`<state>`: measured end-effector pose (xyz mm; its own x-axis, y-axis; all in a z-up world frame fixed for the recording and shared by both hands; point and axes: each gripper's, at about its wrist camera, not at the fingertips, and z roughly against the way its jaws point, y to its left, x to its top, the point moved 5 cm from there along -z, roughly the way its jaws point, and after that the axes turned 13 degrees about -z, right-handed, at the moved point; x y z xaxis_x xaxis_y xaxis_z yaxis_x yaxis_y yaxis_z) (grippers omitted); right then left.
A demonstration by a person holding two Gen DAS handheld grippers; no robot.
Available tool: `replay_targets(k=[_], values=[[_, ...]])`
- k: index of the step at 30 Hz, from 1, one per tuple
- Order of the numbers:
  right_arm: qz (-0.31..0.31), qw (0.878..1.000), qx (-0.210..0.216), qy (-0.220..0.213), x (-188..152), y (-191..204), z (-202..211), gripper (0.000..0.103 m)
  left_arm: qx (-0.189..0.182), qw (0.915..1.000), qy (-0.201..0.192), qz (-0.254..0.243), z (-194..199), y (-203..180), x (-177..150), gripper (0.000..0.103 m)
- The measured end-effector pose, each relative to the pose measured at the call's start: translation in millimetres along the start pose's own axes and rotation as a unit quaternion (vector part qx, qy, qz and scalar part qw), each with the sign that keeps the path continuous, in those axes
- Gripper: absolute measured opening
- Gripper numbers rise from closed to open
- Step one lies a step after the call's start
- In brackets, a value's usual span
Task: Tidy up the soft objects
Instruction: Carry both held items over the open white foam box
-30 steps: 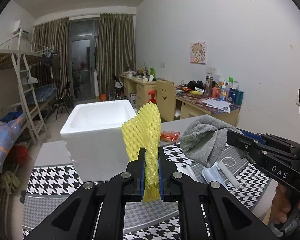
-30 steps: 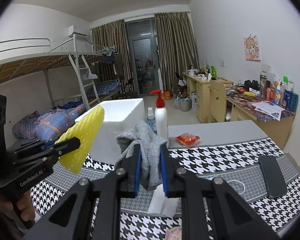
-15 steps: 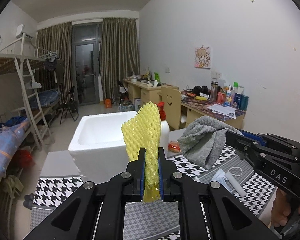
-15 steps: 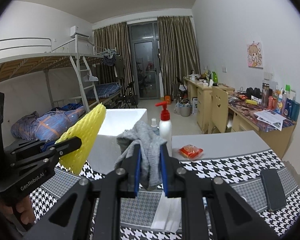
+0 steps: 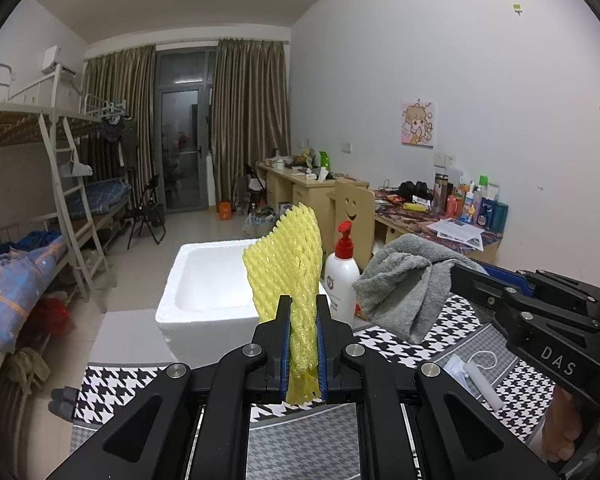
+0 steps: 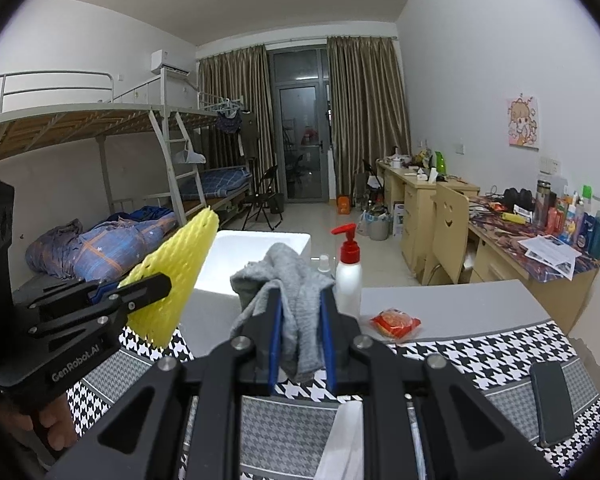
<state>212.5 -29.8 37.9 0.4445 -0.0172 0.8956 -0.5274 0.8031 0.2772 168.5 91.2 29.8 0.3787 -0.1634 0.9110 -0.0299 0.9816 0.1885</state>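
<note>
Both grippers rose, showing more inside the white box (image 5: 210, 280) at mid-frame. Left gripper (image 5: 303, 344) squeezed the yellow net (image 5: 288, 268); right gripper (image 6: 300, 340) squeezed the gray cloth (image 6: 288, 280). Best dropped over the box.

Houndstooth-clothed table (image 6: 480, 344) under foam box (image 5: 204, 280)

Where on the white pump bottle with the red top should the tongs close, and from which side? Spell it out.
Grip the white pump bottle with the red top across its straight, upright body, below the red pump head, which is narrow and has a sideways spout. Come level from the near side: the white foam box stands close on its left, and a small clear-capped bottle just behind. Both tongs are full now.
</note>
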Motion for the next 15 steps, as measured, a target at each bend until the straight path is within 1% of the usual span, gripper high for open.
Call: replay_targets(k=[8, 12, 15], values=[[0.007, 1.000, -0.001, 0.001, 12.4, 8.0, -11.4, 0.021, 0.008, 1.0000, -0.002, 0.002, -3.0, 7.4, 7.5, 0.011], [0.002, 1.000, 0.007, -0.003, 17.8, 10.1, -15.3, 0.022, 0.013, 0.9999, -0.008, -0.003, -3.9, 10.9, 13.9, 0.011], [-0.006, 1.000, 0.014, 0.002, 20.8, 13.8, -18.4, 0.022, 0.009, 0.9999, -0.009, -0.001, -5.8, 13.4, 17.1, 0.011]])
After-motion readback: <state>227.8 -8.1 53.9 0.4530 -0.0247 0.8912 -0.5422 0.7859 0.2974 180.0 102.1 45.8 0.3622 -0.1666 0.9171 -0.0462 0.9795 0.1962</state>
